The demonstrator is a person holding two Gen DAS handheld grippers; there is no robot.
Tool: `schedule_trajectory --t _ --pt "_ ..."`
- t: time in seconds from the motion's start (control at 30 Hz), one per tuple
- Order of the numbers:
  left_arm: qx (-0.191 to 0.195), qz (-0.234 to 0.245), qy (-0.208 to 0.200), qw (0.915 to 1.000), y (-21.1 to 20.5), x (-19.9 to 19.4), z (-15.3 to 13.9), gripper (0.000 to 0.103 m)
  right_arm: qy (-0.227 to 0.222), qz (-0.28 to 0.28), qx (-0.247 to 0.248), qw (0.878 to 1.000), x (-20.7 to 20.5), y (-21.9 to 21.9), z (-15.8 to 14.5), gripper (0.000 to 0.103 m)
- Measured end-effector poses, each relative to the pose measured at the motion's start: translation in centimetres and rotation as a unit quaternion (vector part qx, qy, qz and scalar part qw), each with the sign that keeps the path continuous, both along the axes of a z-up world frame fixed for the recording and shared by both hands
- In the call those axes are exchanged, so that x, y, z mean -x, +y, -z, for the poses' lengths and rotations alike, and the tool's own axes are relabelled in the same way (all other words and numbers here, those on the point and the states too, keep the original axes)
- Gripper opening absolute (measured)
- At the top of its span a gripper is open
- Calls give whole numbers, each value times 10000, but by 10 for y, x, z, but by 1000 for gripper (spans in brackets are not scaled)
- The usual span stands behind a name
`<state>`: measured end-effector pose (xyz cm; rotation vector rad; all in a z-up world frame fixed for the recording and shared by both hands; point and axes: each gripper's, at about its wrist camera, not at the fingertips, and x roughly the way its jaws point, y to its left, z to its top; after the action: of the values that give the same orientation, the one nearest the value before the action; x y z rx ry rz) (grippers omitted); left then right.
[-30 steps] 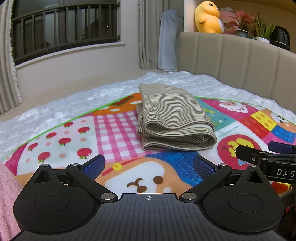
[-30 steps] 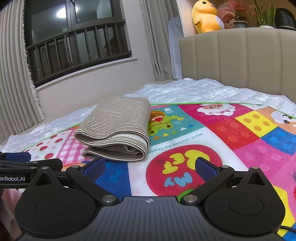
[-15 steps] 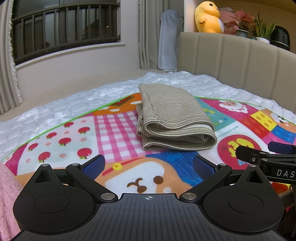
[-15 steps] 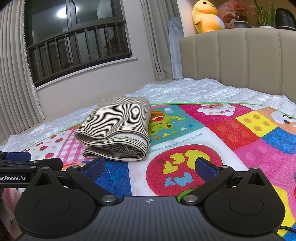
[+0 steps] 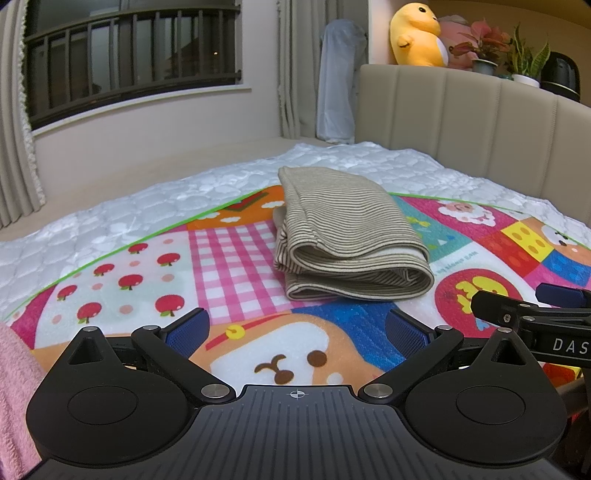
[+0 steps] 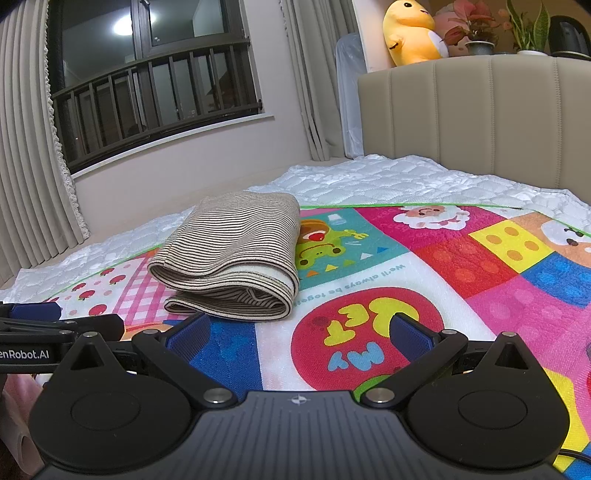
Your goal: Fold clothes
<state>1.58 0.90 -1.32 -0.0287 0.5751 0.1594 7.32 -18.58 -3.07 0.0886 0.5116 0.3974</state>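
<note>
A folded beige striped garment (image 5: 347, 236) lies on the colourful play mat (image 5: 229, 258) on the bed. It also shows in the right wrist view (image 6: 236, 258). My left gripper (image 5: 297, 330) is open and empty, low over the mat just short of the garment. My right gripper (image 6: 299, 334) is open and empty, also just short of the garment, to its right. The right gripper shows at the right edge of the left wrist view (image 5: 532, 317). The left gripper shows at the left edge of the right wrist view (image 6: 55, 325).
A pink cloth (image 5: 14, 398) lies at the near left. A white quilted mattress (image 5: 110, 221) lies under the mat. A beige padded headboard (image 5: 461, 122) stands at the back right, with a yellow plush toy (image 5: 419, 35) and potted plants (image 5: 484, 48) above it. A window with railing (image 6: 147, 96) is behind.
</note>
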Motion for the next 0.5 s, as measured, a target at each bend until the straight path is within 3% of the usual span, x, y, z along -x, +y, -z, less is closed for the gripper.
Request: schedule_trajectory --t 0.5 --pt "-9 -2 0 10000 0 1 0 103 22 8 -1 10000 -1 0 1 103"
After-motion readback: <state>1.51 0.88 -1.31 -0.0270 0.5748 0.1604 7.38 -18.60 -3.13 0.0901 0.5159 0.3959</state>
